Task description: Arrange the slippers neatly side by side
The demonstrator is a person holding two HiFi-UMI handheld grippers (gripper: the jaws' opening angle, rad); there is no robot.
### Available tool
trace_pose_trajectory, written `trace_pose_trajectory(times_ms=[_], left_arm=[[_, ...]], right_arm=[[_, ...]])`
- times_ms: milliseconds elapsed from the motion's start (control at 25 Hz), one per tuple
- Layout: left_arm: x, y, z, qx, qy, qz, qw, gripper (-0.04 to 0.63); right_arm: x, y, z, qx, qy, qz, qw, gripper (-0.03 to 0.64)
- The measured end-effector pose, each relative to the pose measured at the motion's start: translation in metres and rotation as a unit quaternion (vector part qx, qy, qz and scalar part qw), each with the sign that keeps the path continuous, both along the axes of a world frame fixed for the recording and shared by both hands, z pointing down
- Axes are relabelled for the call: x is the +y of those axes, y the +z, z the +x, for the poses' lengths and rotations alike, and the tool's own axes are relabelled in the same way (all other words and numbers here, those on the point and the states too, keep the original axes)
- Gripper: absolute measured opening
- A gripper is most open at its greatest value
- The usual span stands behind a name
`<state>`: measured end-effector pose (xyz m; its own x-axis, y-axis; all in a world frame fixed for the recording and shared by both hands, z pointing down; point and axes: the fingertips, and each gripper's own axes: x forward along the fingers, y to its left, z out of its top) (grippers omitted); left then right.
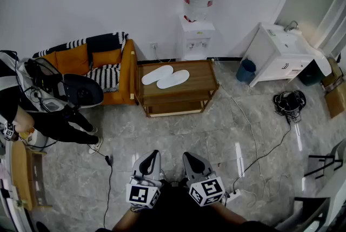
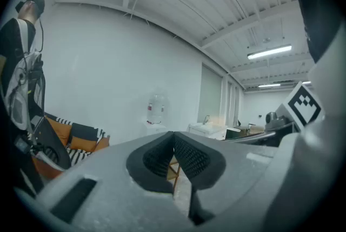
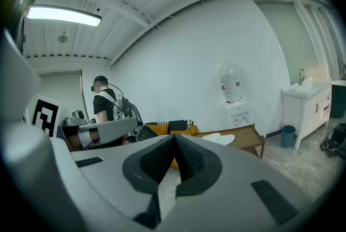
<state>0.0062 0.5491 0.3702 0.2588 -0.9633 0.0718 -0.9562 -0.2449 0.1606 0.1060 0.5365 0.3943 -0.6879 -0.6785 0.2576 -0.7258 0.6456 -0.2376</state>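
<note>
Slippers: 2, white, flat, slanted, touching along 1 side. They are placed on the left half of a low wooden table at the far wall, well apart from both grippers. The pair's full outline is given only by the head view; it is seen edge-on in the right gripper view. Left gripper and right gripper: jaws pressed together, nothing clamped, held near, above the floor.

My left gripper and right gripper are looking grey and smooth. They are wearing black bumpy pads and white cubes with black squares. I am maybe wearing dark clothes.
</note>
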Motion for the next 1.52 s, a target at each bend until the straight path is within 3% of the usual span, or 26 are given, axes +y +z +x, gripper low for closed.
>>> trace_pose_trajectory(times_ms=[880,1120,1520], left_arm=[[0.008,0.025,-0.058,0.005,0.031,-0.017,0.9994,0.015],[0.016,0.034,-0.082,0.014,0.019,-0.027,0.9993,0.017],[-0.023,0.043,-0.095,0.014,0.005,-0.034,0.9993,0.015]], right_arm=[[0.009,0.013,-0.061,0.006,0.028,-0.017,0.999,0.011],[0.016,0.019,-0.077,0.019,0.025,-0.011,0.999,0.012],[-0.031,0.029,-0.093,0.014,0.018,-0.014,1.000,0.012]])
